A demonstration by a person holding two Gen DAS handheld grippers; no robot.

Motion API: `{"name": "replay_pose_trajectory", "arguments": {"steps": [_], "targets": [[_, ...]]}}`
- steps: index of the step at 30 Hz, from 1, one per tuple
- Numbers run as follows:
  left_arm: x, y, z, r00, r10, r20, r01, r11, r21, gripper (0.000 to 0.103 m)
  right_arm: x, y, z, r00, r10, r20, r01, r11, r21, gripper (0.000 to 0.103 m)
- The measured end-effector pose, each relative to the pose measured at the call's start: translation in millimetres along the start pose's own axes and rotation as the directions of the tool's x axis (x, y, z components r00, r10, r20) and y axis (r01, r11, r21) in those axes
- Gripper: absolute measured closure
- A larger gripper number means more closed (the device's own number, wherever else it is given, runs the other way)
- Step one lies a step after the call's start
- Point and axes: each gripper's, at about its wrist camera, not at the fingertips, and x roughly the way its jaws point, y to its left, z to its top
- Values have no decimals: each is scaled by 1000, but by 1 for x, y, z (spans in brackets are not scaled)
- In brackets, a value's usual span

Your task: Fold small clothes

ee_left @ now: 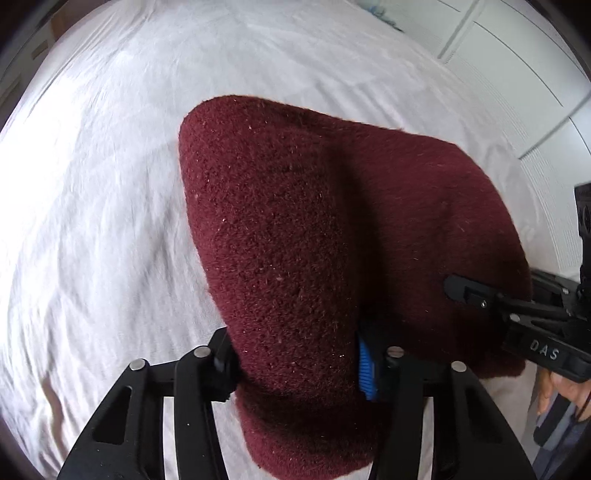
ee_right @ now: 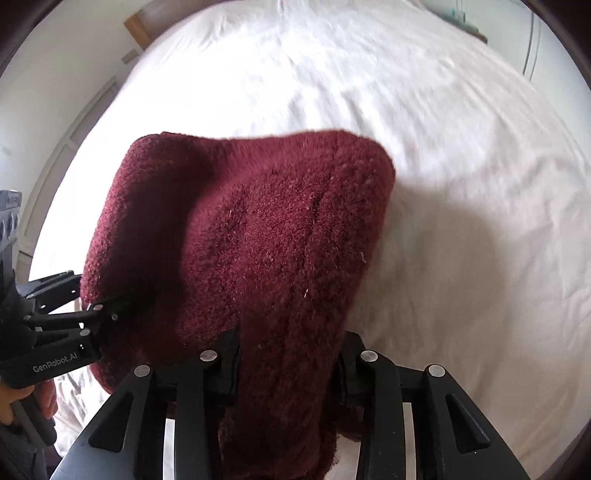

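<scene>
A dark red fuzzy knit garment (ee_left: pixel 314 229) hangs lifted above the white bed sheet (ee_left: pixel 92 221). My left gripper (ee_left: pixel 295 365) is shut on its near edge, the cloth bunched between the jaws and a blue pad (ee_left: pixel 366 373) showing. My right gripper (ee_right: pixel 288 365) is shut on the other part of the same garment (ee_right: pixel 258 240). The right gripper shows in the left wrist view (ee_left: pixel 480 295) at the garment's right side. The left gripper shows in the right wrist view (ee_right: pixel 107 310) at its left side.
The wrinkled white sheet (ee_right: pixel 461 184) covers the whole bed. White cabinet doors (ee_left: pixel 517 92) stand beyond the bed's right side. A wooden piece (ee_right: pixel 138 29) and a white wall lie at the far left.
</scene>
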Motion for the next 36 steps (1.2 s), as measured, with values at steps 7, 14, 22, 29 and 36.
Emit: {"name": "replay_pose_trajectory", "arguments": {"steps": [7,14,22,29,36], "targets": [[-51,23,-1,996,-43,74,43,999,7,61,-29,39,2,998,46,46,-44,997,-58,68],[-89,64,-21,992,-7,127,12,999,-33,61,-18,92,13,996,77,46,-72,992,-106,68],[-69,109,-54,996,25,82,-17,996,-92,60,50,121,3,998,-2,-59,-6,990,-144,65],[-42,116,-74,997,43,70,-33,989,-141,40,58,114,0,995,-77,-65,66,986,-155,32],[-49,119,-81,998,62,31,-56,983,-176,25,19,131,-10,987,-154,52,162,960,-228,22]]}}
